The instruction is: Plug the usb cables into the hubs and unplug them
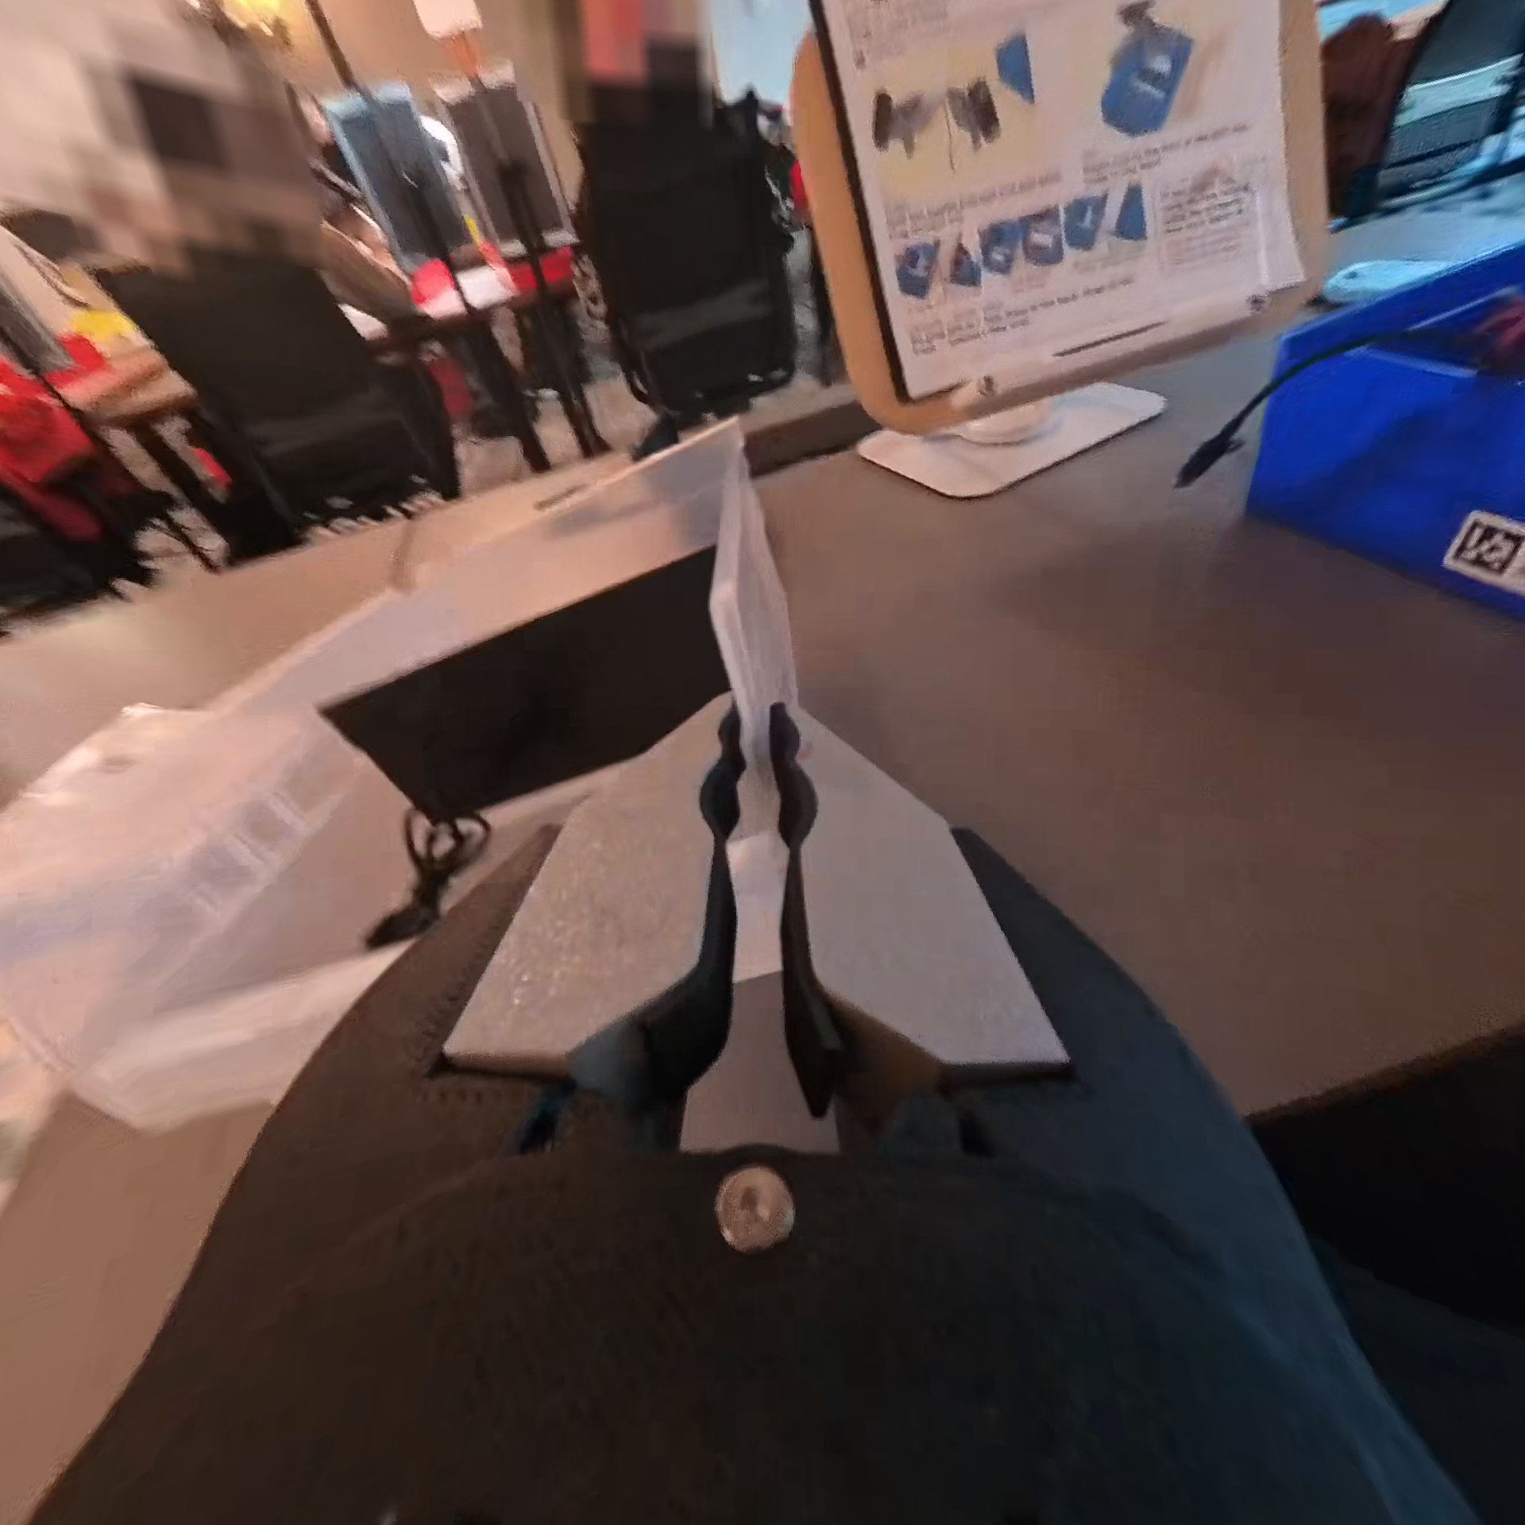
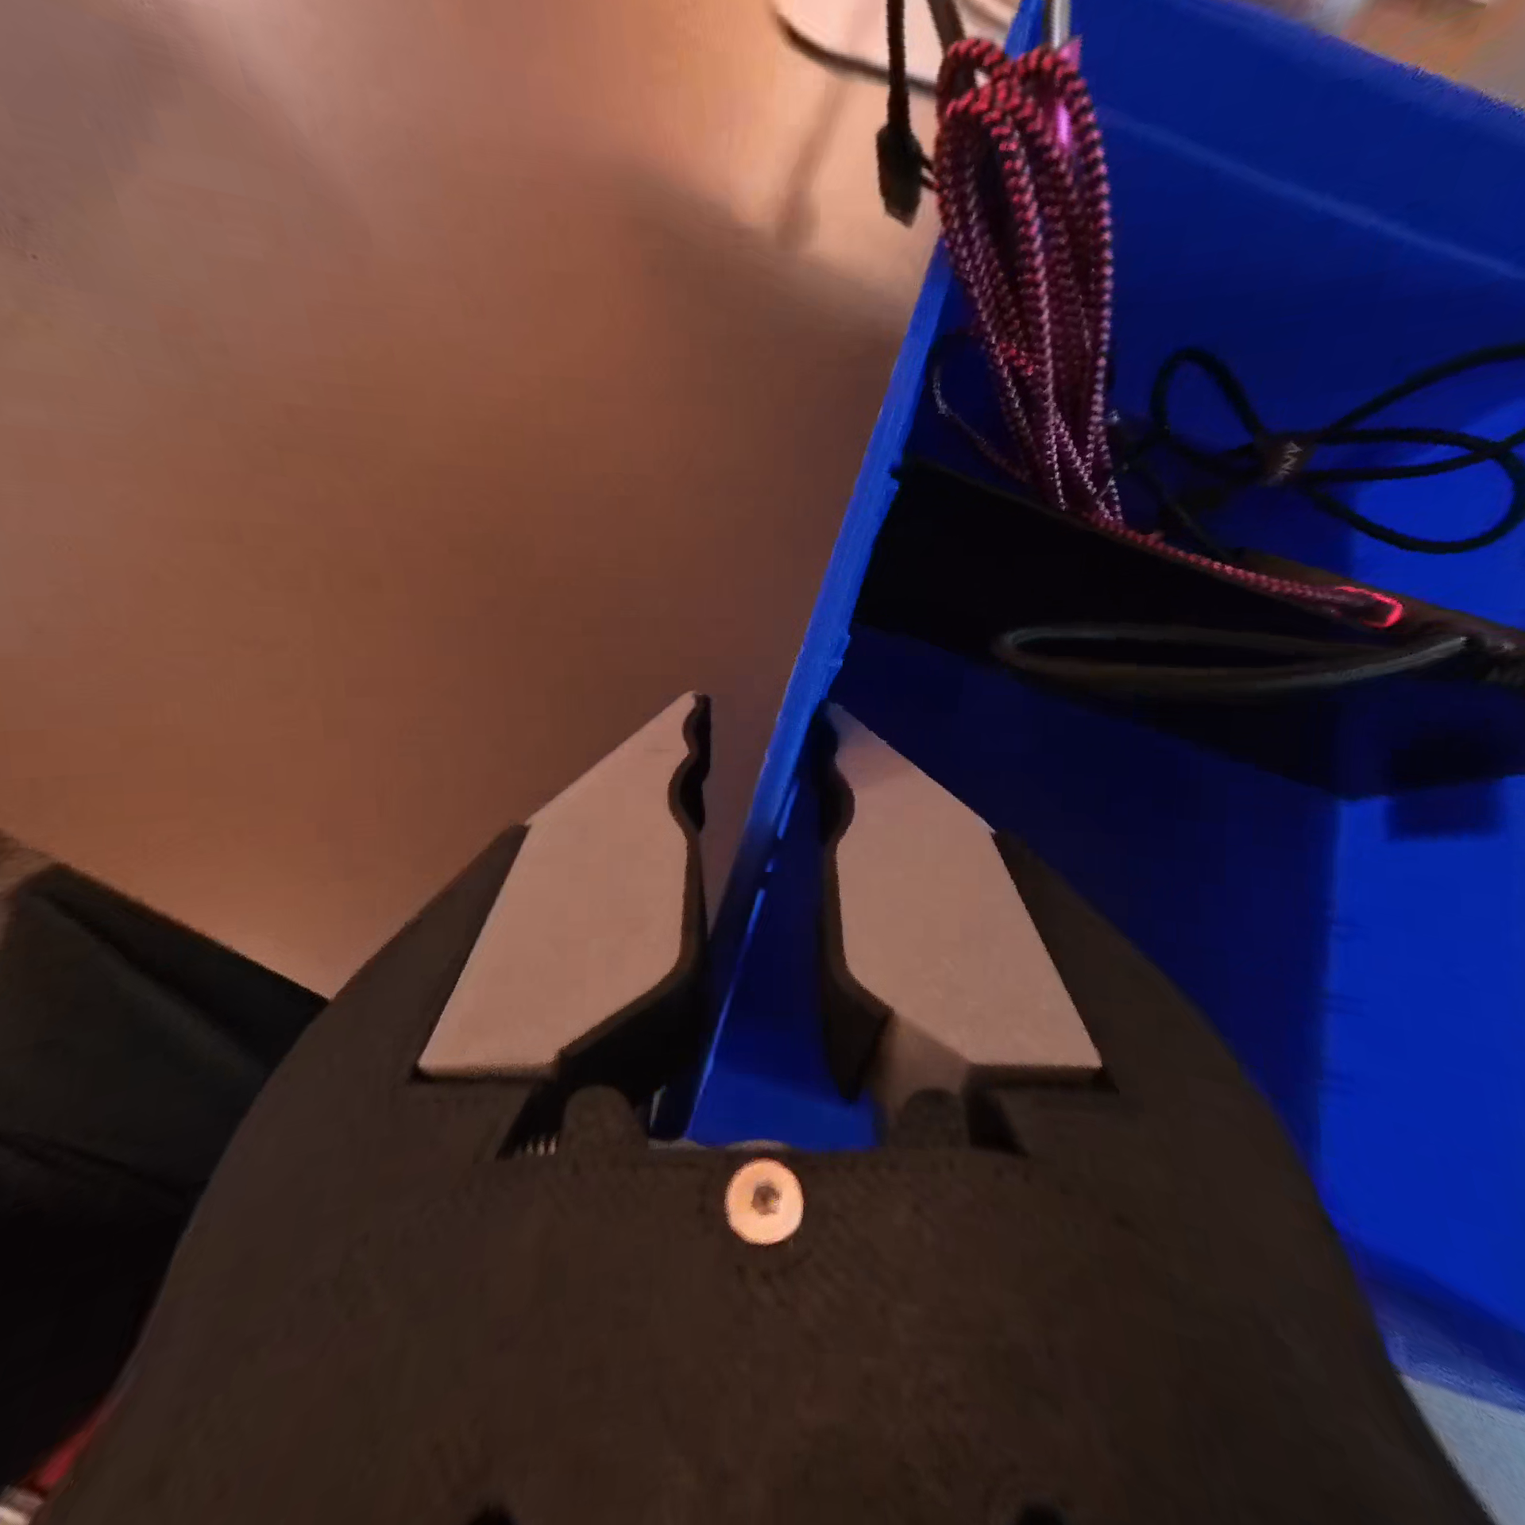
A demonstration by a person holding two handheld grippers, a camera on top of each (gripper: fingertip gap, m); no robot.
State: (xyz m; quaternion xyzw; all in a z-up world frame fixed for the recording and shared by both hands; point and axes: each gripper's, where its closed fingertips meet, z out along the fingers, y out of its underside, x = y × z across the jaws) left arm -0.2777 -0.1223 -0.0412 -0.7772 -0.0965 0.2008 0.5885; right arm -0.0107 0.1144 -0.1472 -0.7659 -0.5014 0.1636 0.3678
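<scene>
In the left wrist view my left gripper point(image 1: 755, 726) is shut on the thin upright white wall point(image 1: 751, 611) of a white box point(image 1: 512, 561) with a dark inside. A coiled black cable point(image 1: 429, 858) lies by the box's near corner. In the right wrist view my right gripper point(image 2: 761, 718) straddles the side wall point(image 2: 833, 611) of a blue bin. The right pad point(image 2: 833, 784) lies against the wall, while the left pad point(image 2: 689, 776) stands apart from it. The bin holds a red-and-black braided cable point(image 2: 1031, 289) and thin black cables point(image 2: 1320, 462).
A black plug point(image 2: 899, 165) hangs over the bin's far rim; it also shows in the left wrist view point(image 1: 1213, 454), beside the blue bin point(image 1: 1386, 462). A stand with an instruction sheet point(image 1: 1073, 190) is at the back. A clear plastic bag point(image 1: 148, 866) lies left. The table point(image 1: 1114, 701) is brown. The grippers' ends are close to 35 cm from one another.
</scene>
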